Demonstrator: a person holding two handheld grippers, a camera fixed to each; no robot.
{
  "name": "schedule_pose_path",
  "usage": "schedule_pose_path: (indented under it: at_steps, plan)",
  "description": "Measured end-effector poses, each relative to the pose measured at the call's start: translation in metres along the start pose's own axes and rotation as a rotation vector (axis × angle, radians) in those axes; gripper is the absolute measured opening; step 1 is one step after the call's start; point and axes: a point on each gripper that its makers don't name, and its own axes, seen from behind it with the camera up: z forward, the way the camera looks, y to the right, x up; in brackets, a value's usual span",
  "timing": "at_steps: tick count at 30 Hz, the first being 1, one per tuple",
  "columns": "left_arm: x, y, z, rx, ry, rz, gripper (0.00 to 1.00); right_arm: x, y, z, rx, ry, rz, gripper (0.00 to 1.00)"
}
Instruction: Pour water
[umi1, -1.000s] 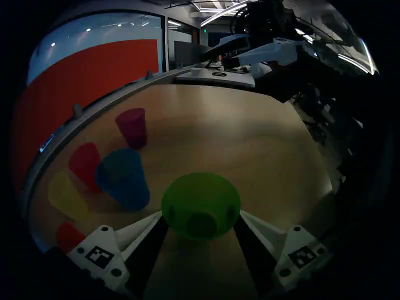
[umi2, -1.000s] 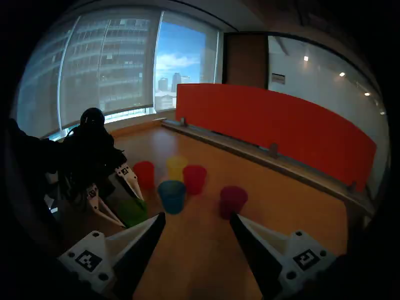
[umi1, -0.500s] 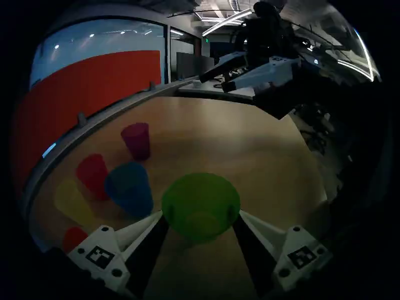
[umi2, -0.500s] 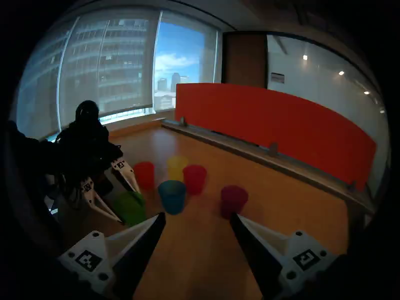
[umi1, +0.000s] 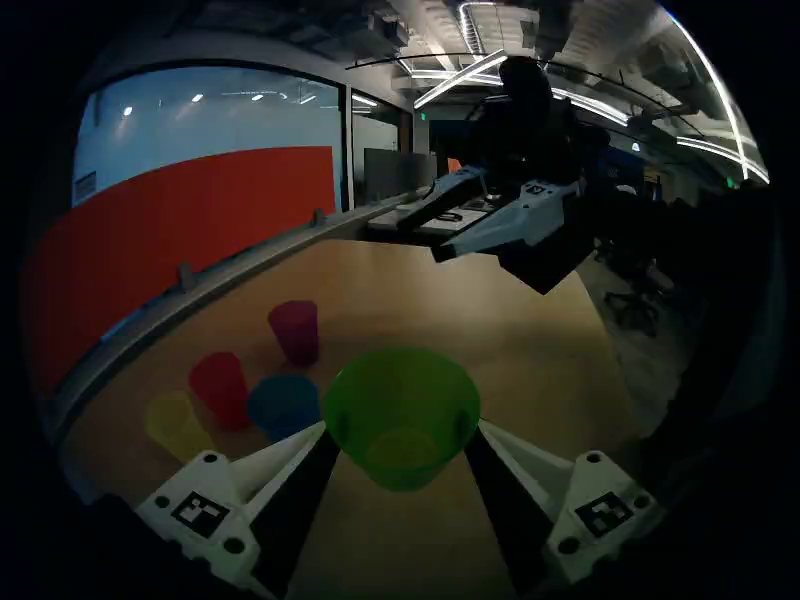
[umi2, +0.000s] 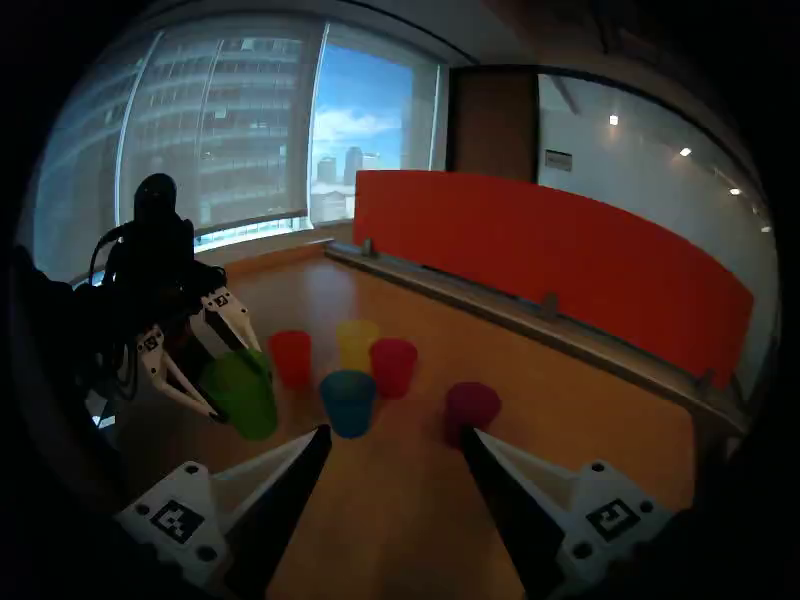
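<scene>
Tall windows (umi2: 200, 130) and a long orange partition (umi2: 560, 250) bound a wide wooden table (umi2: 400, 520). The left gripper (umi1: 402, 432) has its fingers pressed on both sides of the green cup (umi1: 400, 455), which seems clear of the table, with its mouth toward the camera. Whether it holds water cannot be told. The right gripper (umi2: 393, 432) hangs with its fingers spread wide and nothing between them. Ahead of them stand the blue cup (umi2: 348, 400), magenta cup (umi2: 470, 408), red cup (umi2: 393, 365), orange-red cup (umi2: 291, 357) and yellow cup (umi2: 356, 343). The green cup looks thin, light and slick. A hard squeeze may buckle it, so mid-wall below the rim seems the soundest hold.
</scene>
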Motion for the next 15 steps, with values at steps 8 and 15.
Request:
schedule_pose_path:
  at_steps: [8, 15]
  plan:
    - [0.023, -0.008, -0.02, 0.037, 0.065, 0.003, 0.83, -0.002, -0.002, 0.006, 0.003, -0.008, -0.004, 1.0]
    - [0.04, -0.017, -0.041, 0.073, 0.103, 0.014, 0.83, 0.001, -0.003, 0.01, 0.005, -0.006, -0.012, 1.0]
